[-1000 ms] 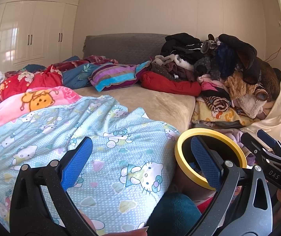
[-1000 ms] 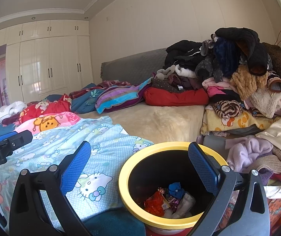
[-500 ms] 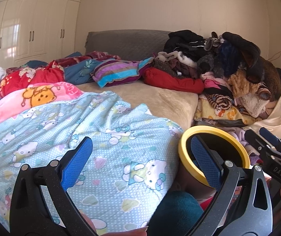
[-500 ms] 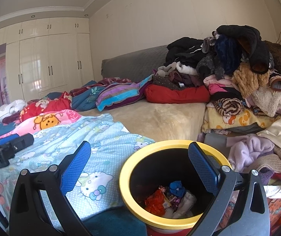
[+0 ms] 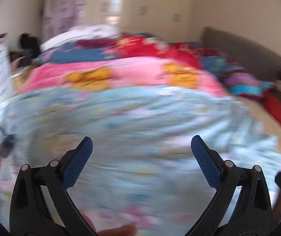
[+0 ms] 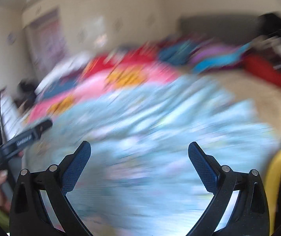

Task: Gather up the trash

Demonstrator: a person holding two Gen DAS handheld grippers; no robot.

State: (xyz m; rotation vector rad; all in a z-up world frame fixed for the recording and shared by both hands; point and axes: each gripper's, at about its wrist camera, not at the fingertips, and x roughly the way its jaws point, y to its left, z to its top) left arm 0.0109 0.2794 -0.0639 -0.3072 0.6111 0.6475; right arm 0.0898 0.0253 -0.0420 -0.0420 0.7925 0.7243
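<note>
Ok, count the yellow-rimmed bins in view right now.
1. The yellow-rimmed bin sits at the right edge of the right wrist view, beside the light blue blanket. The left wrist view shows none; blur could hide more.

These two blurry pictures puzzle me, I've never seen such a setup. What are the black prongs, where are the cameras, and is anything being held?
The prongs belong to a hand-held gripper in each of a person's hands, each with a camera looking along its fingers. The left hand-held gripper and the right hand-held gripper are both open and hold nothing. Both cameras face a bed with a light blue quilt and a pink blanket; the blur suggests fast motion. The yellow-rimmed bin shows at the right view's edge. No trash can be made out on the bed.
</note>
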